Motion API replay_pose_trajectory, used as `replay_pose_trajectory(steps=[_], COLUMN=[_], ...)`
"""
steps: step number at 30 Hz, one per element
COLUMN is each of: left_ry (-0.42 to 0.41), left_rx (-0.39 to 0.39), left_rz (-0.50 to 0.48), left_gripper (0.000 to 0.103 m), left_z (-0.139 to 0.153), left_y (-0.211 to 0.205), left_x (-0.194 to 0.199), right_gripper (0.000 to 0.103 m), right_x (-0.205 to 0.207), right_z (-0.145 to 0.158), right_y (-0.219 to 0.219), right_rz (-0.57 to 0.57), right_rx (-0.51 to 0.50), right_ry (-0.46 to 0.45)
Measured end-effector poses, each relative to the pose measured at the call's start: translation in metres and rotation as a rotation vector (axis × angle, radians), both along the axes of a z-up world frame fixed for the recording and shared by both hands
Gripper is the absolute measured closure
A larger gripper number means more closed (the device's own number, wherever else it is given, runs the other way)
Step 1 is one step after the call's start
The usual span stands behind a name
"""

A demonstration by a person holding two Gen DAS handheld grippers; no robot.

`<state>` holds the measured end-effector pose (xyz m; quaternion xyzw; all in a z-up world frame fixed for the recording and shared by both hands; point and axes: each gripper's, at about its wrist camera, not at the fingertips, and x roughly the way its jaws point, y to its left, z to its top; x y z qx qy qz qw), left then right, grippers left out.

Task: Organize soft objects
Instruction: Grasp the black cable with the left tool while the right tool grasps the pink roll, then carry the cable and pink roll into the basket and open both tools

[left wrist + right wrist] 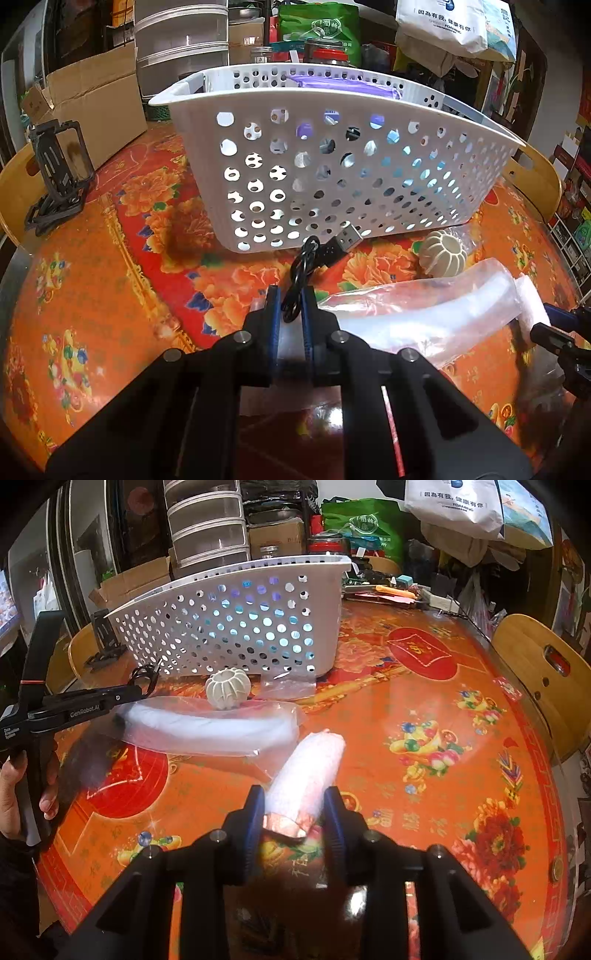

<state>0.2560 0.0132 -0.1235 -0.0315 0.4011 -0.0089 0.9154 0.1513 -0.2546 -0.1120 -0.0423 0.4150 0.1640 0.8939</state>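
While both tools are engaged on the desk (424, 716), the left hand-held gripper (290, 306) stands nearly closed, its jaws pinching a loop of the black USB cable (314, 258), whose plug end rests just in front of the white perforated basket (332, 177). The right hand-held gripper (293, 805) is narrowed around the near end of a white foam roll (306, 771) that lies on the desk, the pads at or very near its sides; whether they press firmly cannot be told. Between the 2 tools lie a long white tube in a clear plastic bag (207, 731) and a ribbed cream ball (228, 688), both near the basket's front wall. Risk 1: the cable is held by 1 thin loop only, so on lifting it may slide through the pads, or its dangling plug may catch a basket hole or the rim. Risk 2: the foam roll is gripped at its end, so it is likely to droop or pivot when raised, and may sweep the bagged tube beside it. Risk 3: both tools must pass the same front wall, so their paths could cross. A purple item already lies inside the basket.
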Motion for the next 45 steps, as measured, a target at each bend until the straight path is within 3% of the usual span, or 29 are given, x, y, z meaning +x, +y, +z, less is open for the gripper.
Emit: replay_pose_trajectory(steps=[12,34,45], left_ry=[-0.03,-0.128,-0.191], left_rx=[-0.01,-0.039,-0.069], left_rz=[0.004,-0.018,-0.046], left_gripper=[0.093,0.094,0.094], left_z=[0.007,0.039,0.088], left_y=[0.003,0.008,0.007], left_x=[-0.011,-0.044,-0.067], right_gripper=[0.077,0.08,0.08], right_x=[-0.004,-0.02,-0.021], right_z=[0.005,0.047,0.088], right_y=[0.01,0.011,0.02], right_rz=[-0.001,0.005,0.027], right_rx=[-0.056,-0.049,-0.054], right_ry=[-0.034,-0.138,-0.215])
